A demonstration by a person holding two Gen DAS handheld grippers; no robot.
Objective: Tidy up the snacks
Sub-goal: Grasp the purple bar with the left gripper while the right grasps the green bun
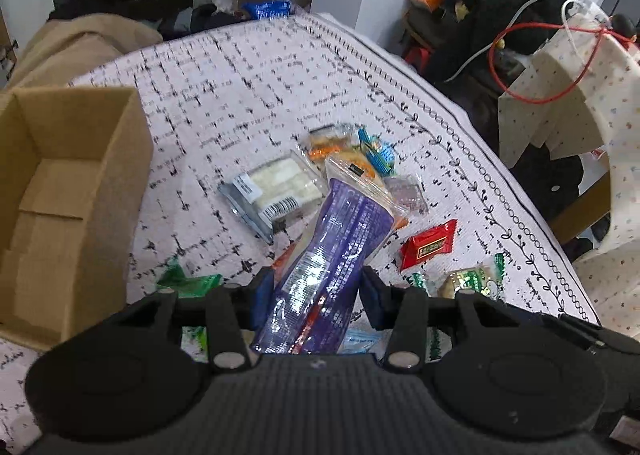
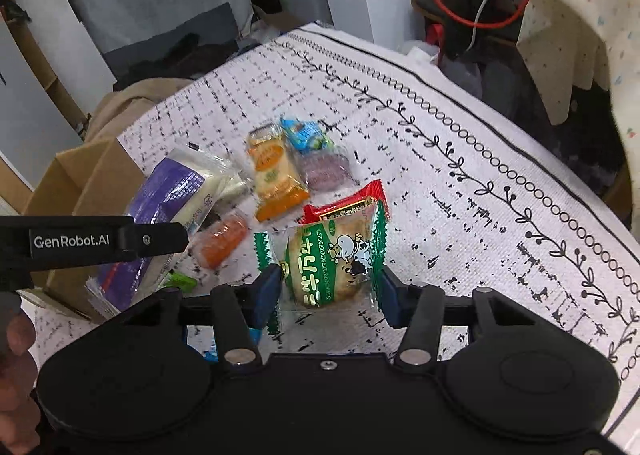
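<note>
My left gripper (image 1: 316,287) is shut on a long purple snack packet (image 1: 336,251), held off the patterned tablecloth. In the right wrist view the same purple packet (image 2: 168,195) hangs at the left under the left gripper's arm. My right gripper (image 2: 326,287) is shut on a green-edged snack with a cow picture (image 2: 332,259), lifted above the cloth. Loose snacks lie beyond: a clear-wrapped white pack (image 1: 276,183), a red packet (image 1: 428,245), an orange packet (image 2: 276,175), a blue one (image 2: 304,135). An open cardboard box (image 1: 68,191) stands at the left.
The table's far edge (image 1: 460,103) drops off to a cluttered floor with red and white cables (image 1: 560,51). A cloth-covered stand (image 1: 592,95) is at the right. A beige garment (image 1: 76,39) lies behind the box. A person's hand (image 2: 16,387) shows at the lower left.
</note>
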